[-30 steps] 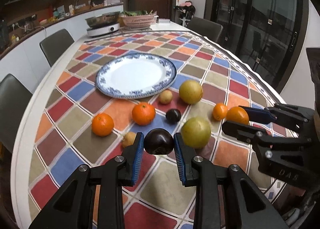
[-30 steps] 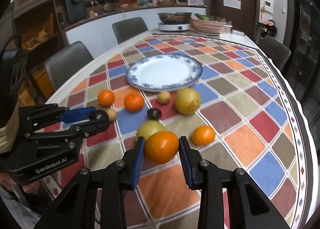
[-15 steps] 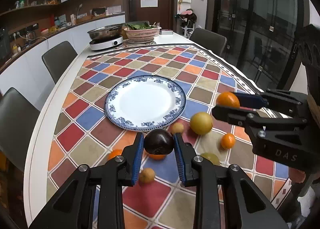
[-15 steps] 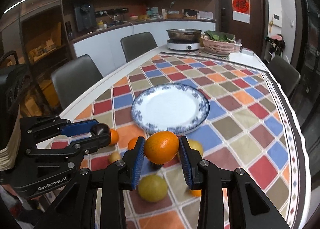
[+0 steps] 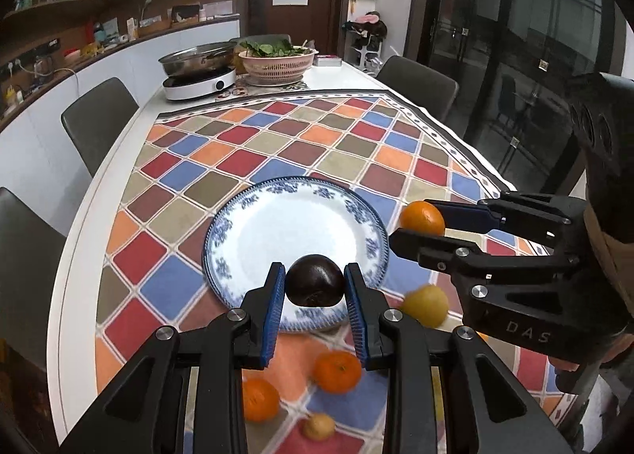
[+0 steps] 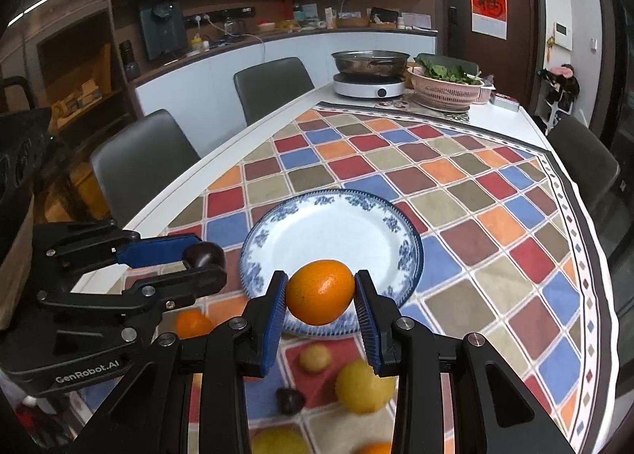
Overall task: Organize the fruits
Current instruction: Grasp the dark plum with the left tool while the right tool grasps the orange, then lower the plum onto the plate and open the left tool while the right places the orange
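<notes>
The dark fruit [image 5: 314, 280] sits clamped in the left gripper [image 5: 315, 291], the orange [image 6: 320, 291] in the right gripper [image 6: 321, 295], both above the plate's [image 5: 253, 224] near rim. Beneath lies a checkered cloth [image 5: 356, 144] on a white table [image 5: 115, 160], among chairs [image 5: 99, 121] and a kitchen counter [image 6: 277, 37].

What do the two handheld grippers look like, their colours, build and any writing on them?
Both are black plastic two-finger tools with angular, cut-out linkage arms joined by silver round bolts. Each finger ends in a blue ribbed pad. The left gripper carries raised lettering "GenRobot.AI" on its body, seen from the right wrist camera; the right gripper shows "DAS" on its side, seen from the left wrist camera. No cables are visible.
</notes>
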A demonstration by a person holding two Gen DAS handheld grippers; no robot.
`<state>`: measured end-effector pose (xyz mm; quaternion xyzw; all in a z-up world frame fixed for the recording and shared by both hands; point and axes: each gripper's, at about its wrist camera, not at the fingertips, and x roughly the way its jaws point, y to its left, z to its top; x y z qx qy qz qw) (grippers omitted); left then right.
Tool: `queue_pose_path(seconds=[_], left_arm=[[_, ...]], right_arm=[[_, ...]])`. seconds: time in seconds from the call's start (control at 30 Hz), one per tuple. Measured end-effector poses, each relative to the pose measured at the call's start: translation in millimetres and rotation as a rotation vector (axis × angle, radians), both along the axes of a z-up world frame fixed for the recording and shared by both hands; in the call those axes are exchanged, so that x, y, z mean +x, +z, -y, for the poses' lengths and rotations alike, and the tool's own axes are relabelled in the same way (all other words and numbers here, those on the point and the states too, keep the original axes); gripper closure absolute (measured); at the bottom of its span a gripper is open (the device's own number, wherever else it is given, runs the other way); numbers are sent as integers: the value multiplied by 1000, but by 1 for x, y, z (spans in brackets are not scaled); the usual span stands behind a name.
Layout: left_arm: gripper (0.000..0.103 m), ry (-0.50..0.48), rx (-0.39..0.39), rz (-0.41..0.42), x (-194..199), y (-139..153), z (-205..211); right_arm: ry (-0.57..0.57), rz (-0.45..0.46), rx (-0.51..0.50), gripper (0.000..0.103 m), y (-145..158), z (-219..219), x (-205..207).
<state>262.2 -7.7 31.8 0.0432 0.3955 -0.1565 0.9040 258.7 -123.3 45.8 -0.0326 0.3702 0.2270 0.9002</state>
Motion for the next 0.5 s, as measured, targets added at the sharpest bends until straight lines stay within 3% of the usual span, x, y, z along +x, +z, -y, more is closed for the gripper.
queue_pose_path(seconds=[0.5], left_arm=[[73,18,26,-102,91,-37,-12]], right_arm=[[1,-129,-33,68,-33,-16,96]])
